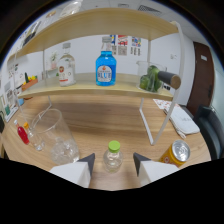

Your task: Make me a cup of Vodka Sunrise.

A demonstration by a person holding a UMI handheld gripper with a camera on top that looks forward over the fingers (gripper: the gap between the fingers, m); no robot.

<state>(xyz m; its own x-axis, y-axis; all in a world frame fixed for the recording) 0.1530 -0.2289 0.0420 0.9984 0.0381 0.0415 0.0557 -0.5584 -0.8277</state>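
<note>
My gripper (113, 165) is open, its two dark-tipped fingers (88, 161) spread apart low over the wooden table (110, 122). A small clear bottle with a green cap (113, 156) stands on the table between the fingertips, with a gap at each side. Just left of the fingers stands a clear glass (56, 135) holding ice. On the shelf (100, 90) beyond are a blue bottle (105, 67), a clear round bottle with a red-and-white label (66, 70), and a dark green bottle lying on its side (159, 77).
A yellow can (176, 152) stands just right of the right finger. A small bottle with red liquid (22, 134) and small glasses sit far left. White shelf legs (149, 125) rise from the table ahead on the right. A white device (182, 120) lies beyond them.
</note>
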